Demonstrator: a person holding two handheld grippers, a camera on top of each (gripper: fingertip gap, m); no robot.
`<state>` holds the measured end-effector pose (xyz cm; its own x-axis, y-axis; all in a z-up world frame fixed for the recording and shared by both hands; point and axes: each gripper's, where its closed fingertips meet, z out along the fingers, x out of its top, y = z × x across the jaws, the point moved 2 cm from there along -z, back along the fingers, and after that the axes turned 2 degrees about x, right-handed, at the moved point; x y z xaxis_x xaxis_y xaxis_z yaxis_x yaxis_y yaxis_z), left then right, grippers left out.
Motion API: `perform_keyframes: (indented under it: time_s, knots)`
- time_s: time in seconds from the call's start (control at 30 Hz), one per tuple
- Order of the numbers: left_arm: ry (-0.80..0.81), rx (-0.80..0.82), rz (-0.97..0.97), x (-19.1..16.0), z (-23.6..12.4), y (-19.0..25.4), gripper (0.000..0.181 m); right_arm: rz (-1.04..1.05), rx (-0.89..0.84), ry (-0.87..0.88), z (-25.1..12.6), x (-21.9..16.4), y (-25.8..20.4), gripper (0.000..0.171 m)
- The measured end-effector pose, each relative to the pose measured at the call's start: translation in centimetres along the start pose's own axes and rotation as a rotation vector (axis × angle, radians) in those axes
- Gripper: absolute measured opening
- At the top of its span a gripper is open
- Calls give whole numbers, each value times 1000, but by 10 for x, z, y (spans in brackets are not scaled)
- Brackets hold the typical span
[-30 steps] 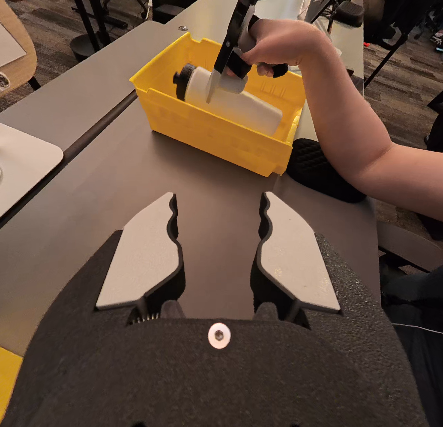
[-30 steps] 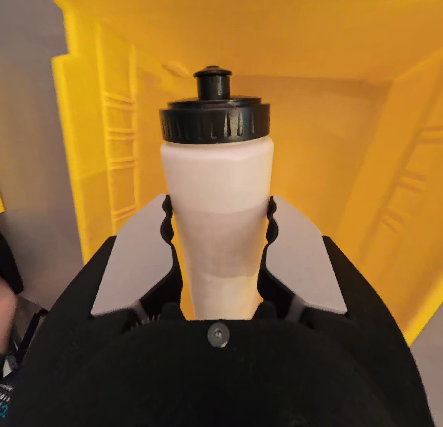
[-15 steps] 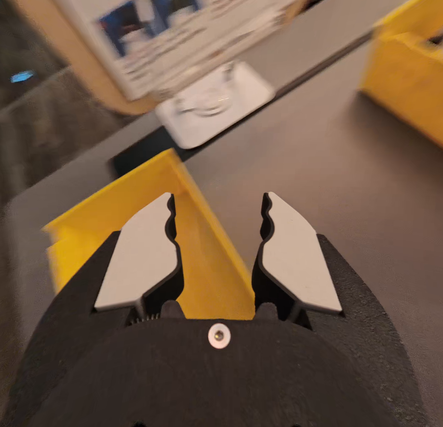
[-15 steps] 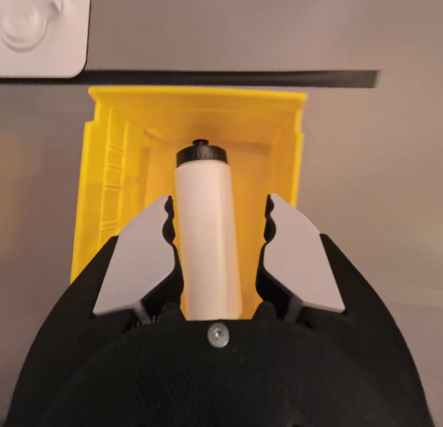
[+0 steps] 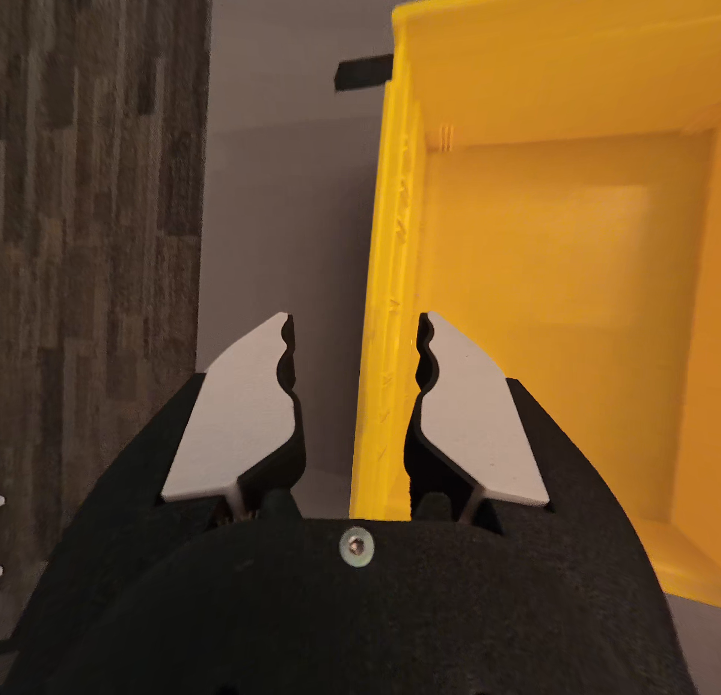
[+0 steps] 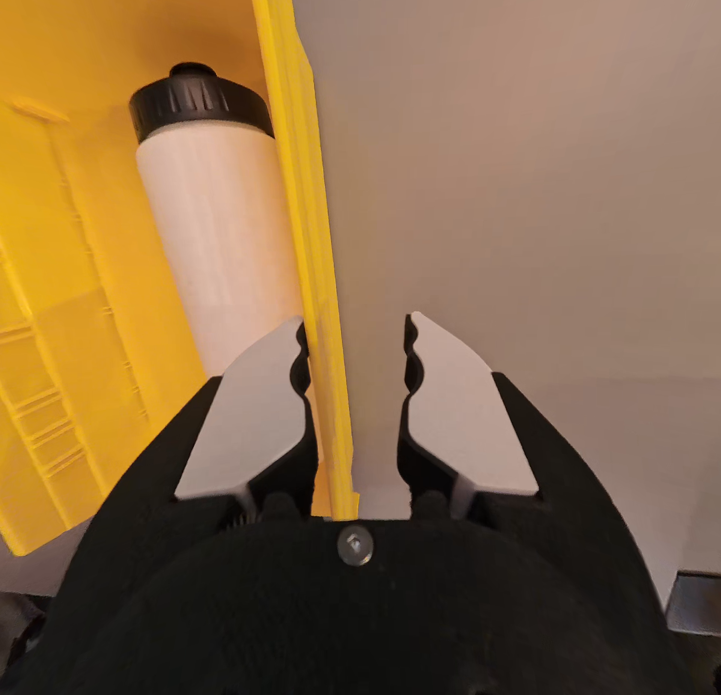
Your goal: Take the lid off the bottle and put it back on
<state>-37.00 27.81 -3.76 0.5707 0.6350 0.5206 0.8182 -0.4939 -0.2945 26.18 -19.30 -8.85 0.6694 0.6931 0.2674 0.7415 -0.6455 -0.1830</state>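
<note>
The white bottle (image 6: 218, 239) with its black lid (image 6: 199, 99) on lies in a yellow bin (image 6: 47, 247), no longer between the right hand-held gripper (image 6: 355, 317) fingers, which now straddle the bin's wall, wide apart. The left hand-held gripper (image 5: 355, 317), also wide and empty, has swung over a second, empty yellow bin (image 5: 394, 247). Grey surface (image 6: 526, 169); dark carpet (image 5: 97, 208) beyond.

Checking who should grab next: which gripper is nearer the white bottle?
Right. The right gripper straddles the yellow bin's wall, with the white bottle just left of it. The left gripper is over a different, bottle-free bin.
</note>
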Motion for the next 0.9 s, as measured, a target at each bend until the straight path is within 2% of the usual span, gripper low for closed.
perform_keyframes:
  time_s: [0.07, 0.13, 0.17, 0.3, 0.5, 0.57, 0.9]
  knots:
    - [-35, -24, -7, -5, 13, 1, 60, -15, -4, -23, 5, 0, -3, 40]
    - [-83, -49, -13, -12, 24, 4, 56, -39, 68, -50, 9, -2, -16, 10]
    - [-103, -59, -15, -15, 29, 4, 53, -41, 65, -65, 11, -3, -17, 7]
    - [-164, -99, -57, -24, 42, 6, 40, -32, 45, -74, 12, -3, -18, 7]
    - [-202, -244, -145, -31, 47, 15, 20, 55, 153, -77, 14, -4, -24, 9]
    - [-206, -305, -147, -31, 45, 23, 3, 47, 145, -84, 14, -5, -26, 9]
    - [-273, -278, -32, -39, 44, 33, 8, -13, 143, -147, 24, -2, -78, 9]
